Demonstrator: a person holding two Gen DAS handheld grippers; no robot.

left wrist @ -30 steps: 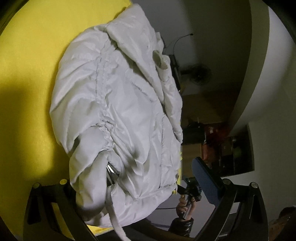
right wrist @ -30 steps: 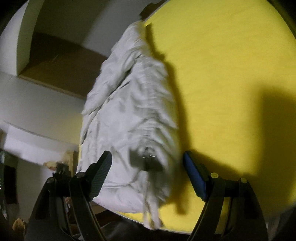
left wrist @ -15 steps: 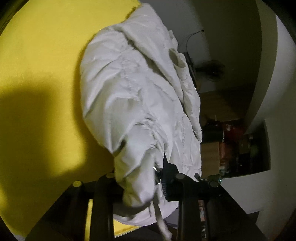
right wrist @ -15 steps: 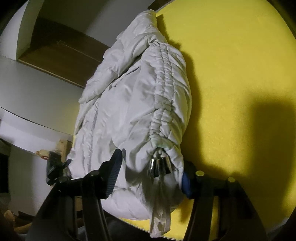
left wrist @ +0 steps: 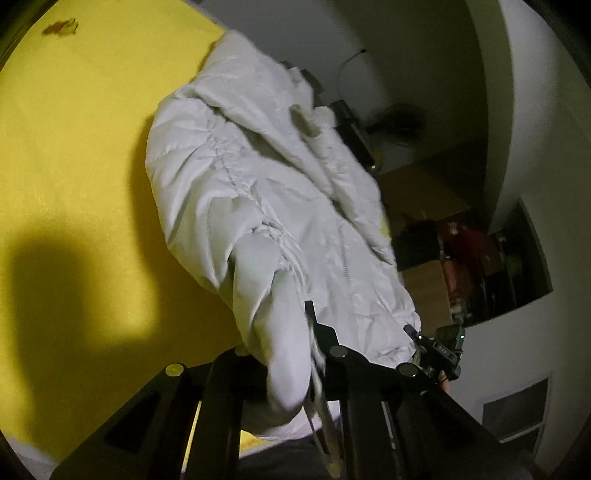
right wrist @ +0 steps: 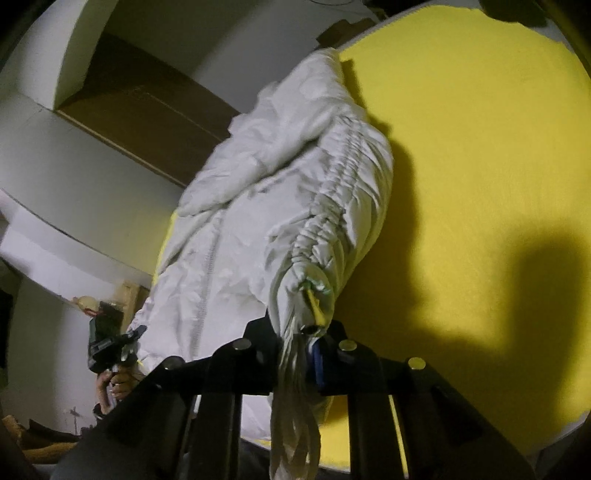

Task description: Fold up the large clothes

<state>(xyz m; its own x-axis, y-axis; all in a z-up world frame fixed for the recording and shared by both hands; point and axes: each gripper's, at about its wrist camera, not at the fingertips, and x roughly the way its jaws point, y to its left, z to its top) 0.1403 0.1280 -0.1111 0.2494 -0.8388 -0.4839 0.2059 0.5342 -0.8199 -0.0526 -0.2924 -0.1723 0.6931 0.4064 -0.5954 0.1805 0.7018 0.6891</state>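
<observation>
A white puffy jacket point(left wrist: 258, 199) lies lengthwise on a yellow table point(left wrist: 74, 166), its near end raised. My left gripper point(left wrist: 295, 354) is shut on the jacket's near left hem corner, with a drawstring hanging below. In the right wrist view the same jacket point(right wrist: 288, 206) shows its gathered side seam. My right gripper point(right wrist: 306, 343) is shut on the near right hem corner, and drawstrings point(right wrist: 291, 413) dangle under it. Each gripper shows small in the other's view, the right one in the left wrist view point(left wrist: 439, 347) and the left one in the right wrist view point(right wrist: 110, 347).
The yellow table point(right wrist: 480, 184) spreads wide beside the jacket, with dark shadows cast on it. Past the table's edge are white walls, a brown wooden panel point(right wrist: 147, 110), and a dark shelf with red items point(left wrist: 472, 258). A small stain point(left wrist: 59, 27) marks the table's far corner.
Both grippers went from open around the jacket's near hem corners to shut on them. The near end of the jacket has lifted and bunched toward the cameras.
</observation>
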